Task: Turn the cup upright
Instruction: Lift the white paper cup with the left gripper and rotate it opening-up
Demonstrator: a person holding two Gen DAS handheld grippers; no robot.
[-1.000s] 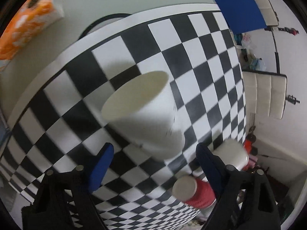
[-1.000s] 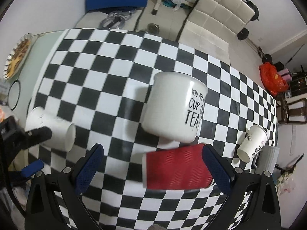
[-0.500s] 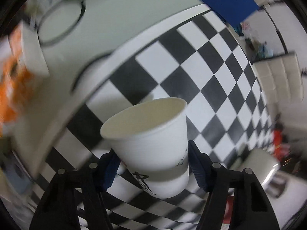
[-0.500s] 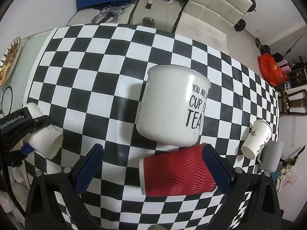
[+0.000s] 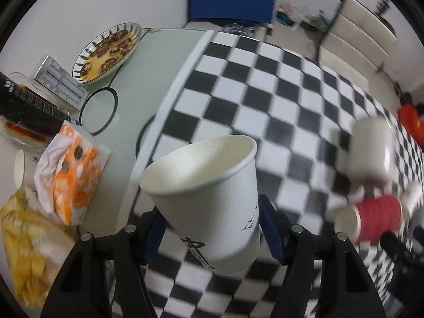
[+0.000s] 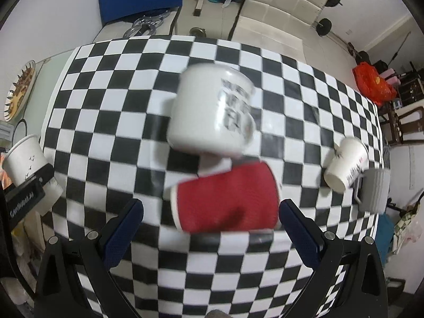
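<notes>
One paper cup [image 5: 212, 201] | mouth up, axis tilted | left gripper [image 5: 212, 233] clamping

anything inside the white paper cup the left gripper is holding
The visible part of the white paper cup interior is bare white wall, nothing in it. Its bottom is hidden behind the near rim. The left gripper clamps its sides.

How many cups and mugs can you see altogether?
5: white paper cup in left tongs; white enamel mug, red ribbed cup mid-cloth; white printed cup, grey mug right. Others possibly hidden.
</notes>
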